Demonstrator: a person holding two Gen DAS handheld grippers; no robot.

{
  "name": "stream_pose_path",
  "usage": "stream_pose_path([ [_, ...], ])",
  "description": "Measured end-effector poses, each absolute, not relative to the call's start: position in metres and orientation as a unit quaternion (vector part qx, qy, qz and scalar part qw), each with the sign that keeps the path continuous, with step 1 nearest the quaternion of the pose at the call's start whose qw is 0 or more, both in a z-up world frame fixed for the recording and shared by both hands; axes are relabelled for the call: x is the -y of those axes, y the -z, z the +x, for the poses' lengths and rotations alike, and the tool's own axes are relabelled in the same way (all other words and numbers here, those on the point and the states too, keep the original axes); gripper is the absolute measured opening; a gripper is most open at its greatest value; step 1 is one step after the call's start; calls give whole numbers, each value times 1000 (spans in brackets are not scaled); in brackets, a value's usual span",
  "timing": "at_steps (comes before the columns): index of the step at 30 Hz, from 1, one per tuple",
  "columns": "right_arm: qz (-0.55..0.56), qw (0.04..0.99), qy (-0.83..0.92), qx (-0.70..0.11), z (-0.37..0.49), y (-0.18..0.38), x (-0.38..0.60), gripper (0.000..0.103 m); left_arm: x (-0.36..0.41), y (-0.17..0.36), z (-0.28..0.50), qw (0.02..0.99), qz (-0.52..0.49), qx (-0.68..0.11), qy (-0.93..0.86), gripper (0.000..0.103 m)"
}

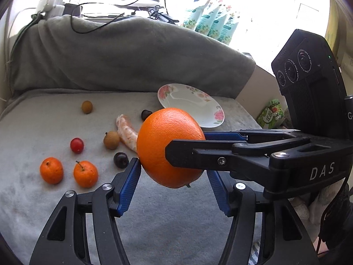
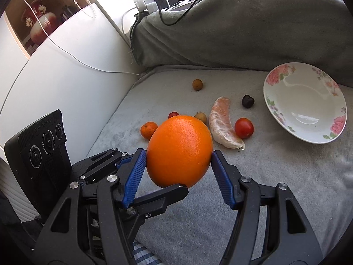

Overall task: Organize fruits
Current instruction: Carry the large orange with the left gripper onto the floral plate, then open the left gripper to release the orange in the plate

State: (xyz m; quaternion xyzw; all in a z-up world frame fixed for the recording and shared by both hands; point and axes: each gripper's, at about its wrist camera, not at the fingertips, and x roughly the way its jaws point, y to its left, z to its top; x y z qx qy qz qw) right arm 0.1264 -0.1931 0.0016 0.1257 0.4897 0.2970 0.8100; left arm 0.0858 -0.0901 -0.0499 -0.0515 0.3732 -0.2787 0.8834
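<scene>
Large orange (image 2: 179, 151) held clear above the grey blanket (image 2: 275, 176), clamped half-open between both the left gripper (image 1: 173, 170) and right gripper (image 2: 179, 162), small fruits beneath.

Orange (image 1: 169, 145): clamped by both hand-held grippers, raised above the grey blanket (image 1: 176, 220).
Plate (image 1: 192, 105): seen behind, on the blanket.

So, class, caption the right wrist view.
Both grippers clamp one large orange above scattered fruit beside an empty floral plate.
</scene>
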Motion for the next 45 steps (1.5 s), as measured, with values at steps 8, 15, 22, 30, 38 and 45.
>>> stream_pose_path([
  [8,135,828,-258,-479,145,-7,234,64,130,46,117,875,-35,-372,307,61],
  [15,152,832,-230,-482,162,5,261,64,159,53,148,863,-31,-392,317,62],
  [22,173,824,-216,-494,183,23,284,64,179,64,169,851,-32,-415,321,62],
  [30,192,817,-207,-504,194,36,297,64,185,68,175,847,-28,-426,318,61],
  [38,193,827,-180,-496,198,35,304,64,188,62,176,851,-14,-421,313,61],
  [45,175,854,-160,-464,191,10,310,69,175,59,173,858,-19,-415,301,61],
])
